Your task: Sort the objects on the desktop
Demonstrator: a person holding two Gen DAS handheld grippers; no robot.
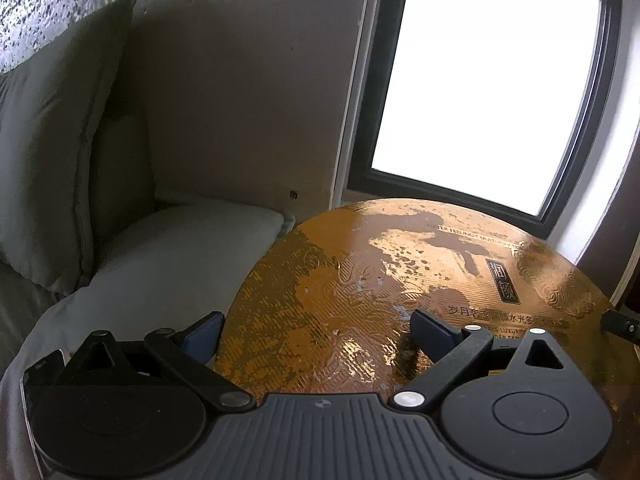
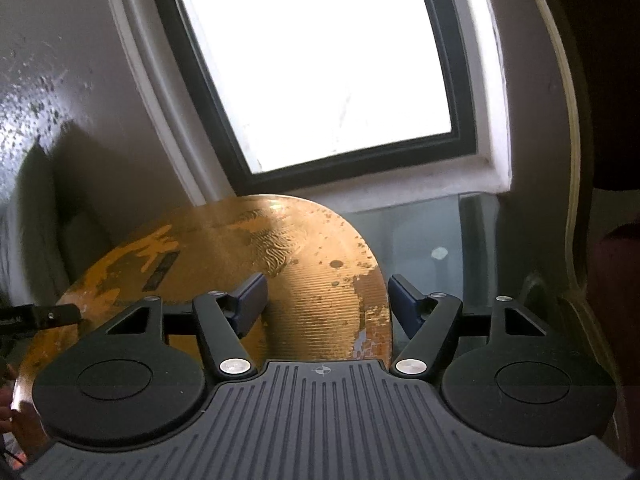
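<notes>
While a bright window (image 1: 472,80) fills the wall behind, a large gold box (image 1: 400,300) with embossed patterns and printed lettering is held up between two grippers, well in front of a grey cushion (image 1: 52,152) that leans against a mottled wall (image 1: 240,100). Below the cushion, a pale padded seat (image 1: 160,256) runs under the box's left edge. On the other side, in the right wrist view, a glass tabletop (image 2: 424,236) lies beyond the box's worn right edge.

Its fingers spread wide, the left gripper (image 1: 316,334) straddles the box's left edge, one blue pad (image 1: 204,336) off that edge and the other (image 1: 434,330) over the gold face. Whether the pads press on the box cannot be told from this angle.

Likewise spread, the right gripper (image 2: 324,304) straddles the box's right edge, with its left pad (image 2: 250,302) over the ribbed gold face and its right pad (image 2: 404,304) just past the scuffed rim. It appears to bracket the box rather than pinch it.

A small black label (image 1: 503,282) with pale characters sits on the gold face.
</notes>
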